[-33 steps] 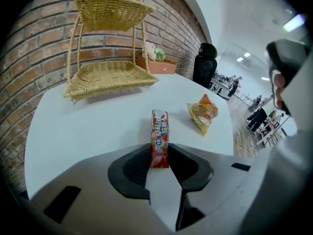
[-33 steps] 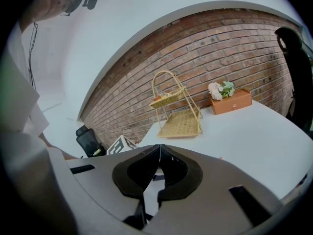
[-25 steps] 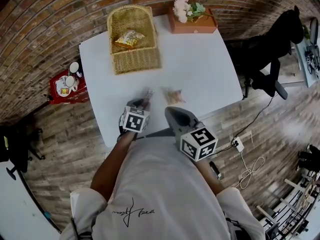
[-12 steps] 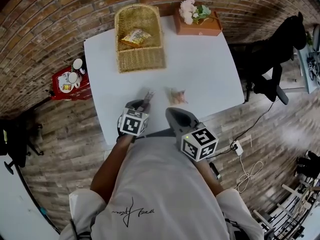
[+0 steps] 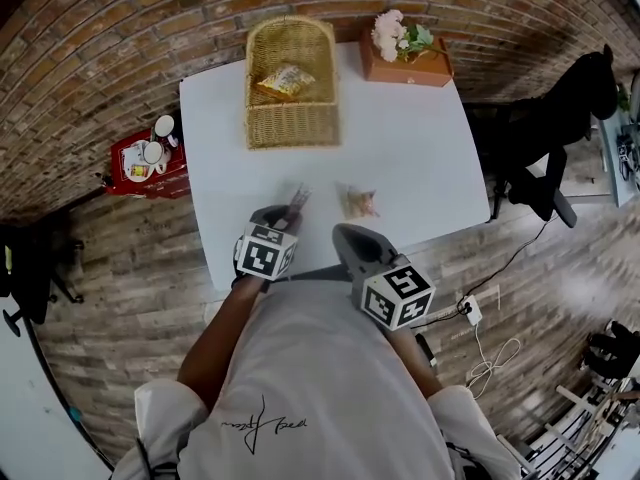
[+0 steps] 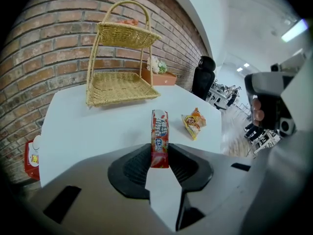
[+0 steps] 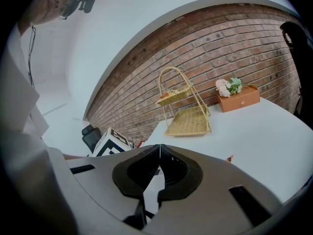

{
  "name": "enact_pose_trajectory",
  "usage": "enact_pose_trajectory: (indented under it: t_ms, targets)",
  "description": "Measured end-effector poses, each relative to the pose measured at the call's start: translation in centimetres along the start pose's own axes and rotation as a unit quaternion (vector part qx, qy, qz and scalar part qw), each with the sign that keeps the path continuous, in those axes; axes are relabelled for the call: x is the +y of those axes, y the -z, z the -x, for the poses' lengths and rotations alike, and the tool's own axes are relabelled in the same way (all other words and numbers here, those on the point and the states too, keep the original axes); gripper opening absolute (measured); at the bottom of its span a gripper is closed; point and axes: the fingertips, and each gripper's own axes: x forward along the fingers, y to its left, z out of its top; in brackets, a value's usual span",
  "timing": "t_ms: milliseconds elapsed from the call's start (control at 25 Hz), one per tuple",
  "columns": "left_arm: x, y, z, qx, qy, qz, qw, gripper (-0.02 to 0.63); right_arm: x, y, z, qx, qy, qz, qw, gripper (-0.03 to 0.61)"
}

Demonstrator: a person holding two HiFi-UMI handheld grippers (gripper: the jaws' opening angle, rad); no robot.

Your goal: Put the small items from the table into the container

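My left gripper is shut on a long red snack packet, which stands upright between its pads just above the white table. In the head view the left gripper and red packet sit near the table's front edge. An orange snack packet lies on the table to their right. The two-tier wicker basket stands at the back, with a yellow packet in its upper tier. My right gripper is shut and empty, low at the front edge.
A brown box with flowers stands at the table's back right corner. A red stool with cups is on the floor to the left. A black chair is at the right.
The left gripper has lifted the red packet slightly off the table. The right gripper has stayed put, and the head view has shifted a little.
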Motion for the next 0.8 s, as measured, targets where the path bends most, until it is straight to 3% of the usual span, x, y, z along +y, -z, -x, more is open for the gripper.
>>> enact_pose_trajectory:
  t_ms: [800]
  targets:
    - [1.5, -1.9, 2.0, -0.031, -0.018, 0.027, 0.999, 0.114, 0.3, -0.2, -0.5, 0.002, -0.017, 0.009, 1.0, 0.021]
